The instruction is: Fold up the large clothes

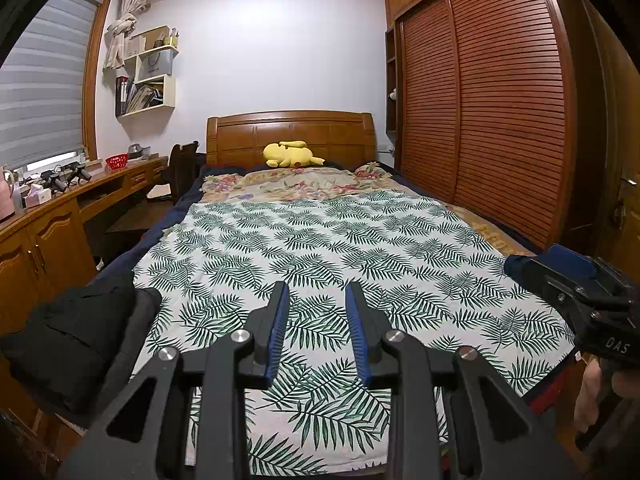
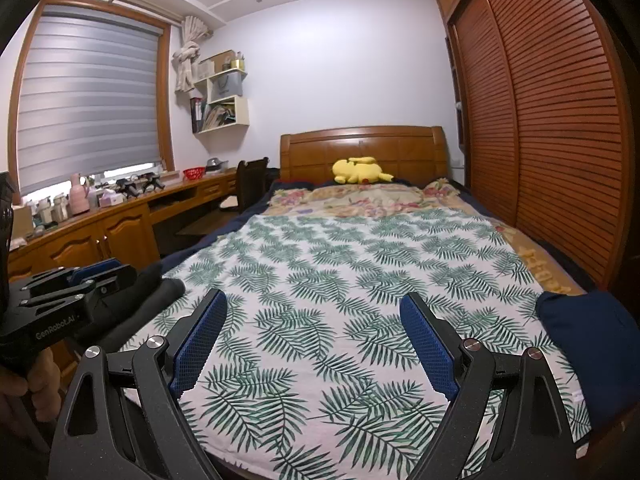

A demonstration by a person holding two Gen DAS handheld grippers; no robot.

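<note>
At the bed's (image 1: 120,264) near left corner lies a black garment (image 1: 68,340), at its near right corner a navy one (image 2: 592,352). Left tongs (image 1: 316,292) narrowly parted, right tongs (image 2: 312,304) wide, both empty: either before folding or after.

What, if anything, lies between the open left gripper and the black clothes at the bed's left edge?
Nothing visible. The left gripper hovers open over the palm-leaf sheet, and the black clothes lie off to its left at the bed's edge, with only flat sheet between them.
</note>
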